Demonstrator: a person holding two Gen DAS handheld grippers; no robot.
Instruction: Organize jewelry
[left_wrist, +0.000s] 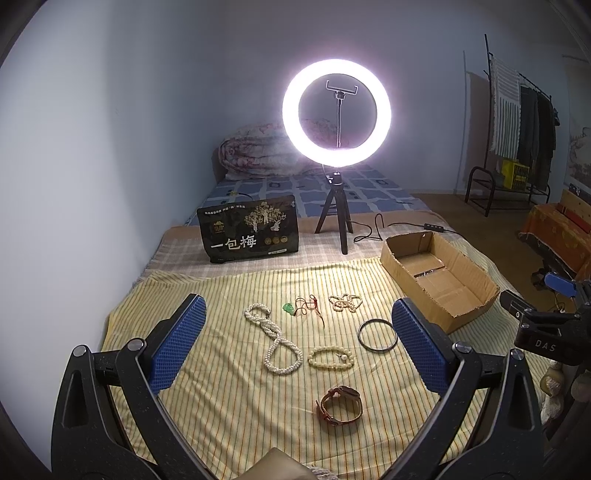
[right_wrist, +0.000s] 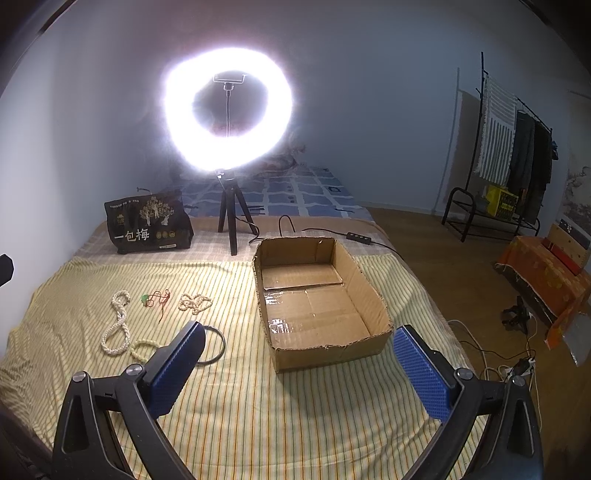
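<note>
Left claw (left_wrist: 297, 339) spread wide, blue pads (left_wrist: 177, 343) well apart, nothing held between them, hovering over the striped yellow cloth (left_wrist: 229, 406) on the bed. Right claw (right_wrist: 299, 365) likewise wide open and empty, aimed at the near end of the cardboard box (right_wrist: 328, 350).

Nearest to the left claw, on the cloth: a brown leather-strap watch (left_wrist: 340, 406), buckled into a loop, lying alone. Just beyond it, a pale bead bracelet (left_wrist: 330, 359), and to its left a long white pearl necklace (left_wrist: 275, 341), twisted into a figure-eight, close to the bracelet but whether touching cannot be told. To the right of the bracelet, a thin dark bangle (left_wrist: 377, 335), partly hidden behind the left claw's right pad; in the right wrist view the same bangle (right_wrist: 216, 345) tucked behind the right claw's left pad. Further back, a green pendant on a red cord (left_wrist: 295, 308), and to its right a small heap of cream beads (left_wrist: 345, 302), apart from each other.

Cardboard box to the right of all the jewelry, open-topped, empty apart from shiny tape on its floor, with no jewelry in it.

Beyond the cloth, on a checked blanket: a black bag with white Chinese characters (left_wrist: 249, 230), standing upright, and a lit ring light on a small tripod (left_wrist: 336, 110). Behind those, a rolled quilt (left_wrist: 255, 151) at the wall. Far right, a clothes rack (right_wrist: 517, 147) with hanging garments.
</note>
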